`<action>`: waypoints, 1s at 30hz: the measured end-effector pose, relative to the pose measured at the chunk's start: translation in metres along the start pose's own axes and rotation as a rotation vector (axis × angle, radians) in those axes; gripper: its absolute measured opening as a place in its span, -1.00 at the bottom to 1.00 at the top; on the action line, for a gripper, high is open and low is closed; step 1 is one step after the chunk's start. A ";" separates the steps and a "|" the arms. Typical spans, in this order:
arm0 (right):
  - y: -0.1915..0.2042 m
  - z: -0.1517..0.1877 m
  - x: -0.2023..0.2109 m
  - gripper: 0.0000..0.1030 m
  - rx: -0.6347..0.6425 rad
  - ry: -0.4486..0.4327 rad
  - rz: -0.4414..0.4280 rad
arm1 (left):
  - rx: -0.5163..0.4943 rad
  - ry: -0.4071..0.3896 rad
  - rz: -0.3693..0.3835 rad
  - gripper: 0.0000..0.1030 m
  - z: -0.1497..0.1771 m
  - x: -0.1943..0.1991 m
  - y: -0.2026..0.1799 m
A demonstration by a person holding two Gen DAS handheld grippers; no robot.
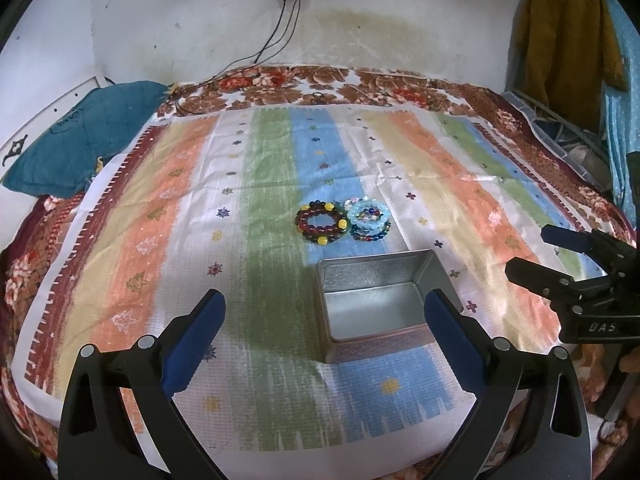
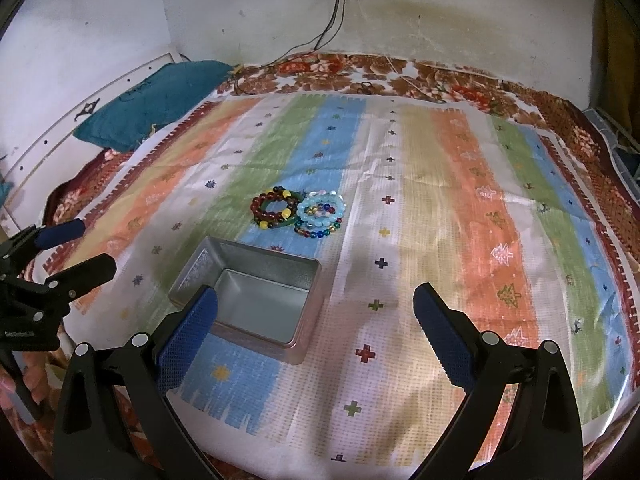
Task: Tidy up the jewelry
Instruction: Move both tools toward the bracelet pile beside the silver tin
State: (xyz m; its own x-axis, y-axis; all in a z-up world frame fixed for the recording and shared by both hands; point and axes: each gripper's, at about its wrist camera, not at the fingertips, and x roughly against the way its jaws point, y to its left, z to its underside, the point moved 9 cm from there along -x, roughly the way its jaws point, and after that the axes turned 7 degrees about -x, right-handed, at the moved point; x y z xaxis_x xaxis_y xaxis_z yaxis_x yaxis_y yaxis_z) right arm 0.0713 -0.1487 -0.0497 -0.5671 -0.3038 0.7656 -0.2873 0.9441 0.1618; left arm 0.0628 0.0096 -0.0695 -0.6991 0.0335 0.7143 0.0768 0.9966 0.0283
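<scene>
Two stacks of beaded bracelets lie side by side on the striped cloth: a dark red and yellow stack (image 1: pixel 321 222) (image 2: pixel 275 208) and a light blue and multicolour stack (image 1: pixel 369 219) (image 2: pixel 321 214). An open, empty metal tin (image 1: pixel 384 304) (image 2: pixel 256 300) stands just in front of them. My left gripper (image 1: pixel 324 320) is open and empty, held above the cloth with the tin between its fingers in view. My right gripper (image 2: pixel 316 320) is open and empty, to the right of the tin. It also shows in the left wrist view (image 1: pixel 532 252), and the left gripper shows in the right wrist view (image 2: pixel 96 248).
The striped cloth (image 1: pixel 200 200) (image 2: pixel 440 200) covers a bed with a floral sheet. A teal pillow (image 1: pixel 80 140) (image 2: pixel 156 96) lies at the far left. Cables (image 1: pixel 280 32) hang from a wall socket. Clothes (image 1: pixel 560 28) hang at the right.
</scene>
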 end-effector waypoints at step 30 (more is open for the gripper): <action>-0.016 -0.019 -0.028 0.93 -0.034 0.030 0.033 | 0.028 0.076 -0.017 0.89 -0.014 -0.034 0.005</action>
State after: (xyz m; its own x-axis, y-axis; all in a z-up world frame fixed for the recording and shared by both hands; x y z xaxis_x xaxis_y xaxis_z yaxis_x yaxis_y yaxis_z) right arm 0.1064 -0.1527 -0.0621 -0.5525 -0.2693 0.7888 -0.2420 0.9574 0.1574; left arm 0.0974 0.0121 -0.0839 -0.6437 0.0121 0.7652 0.0452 0.9987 0.0222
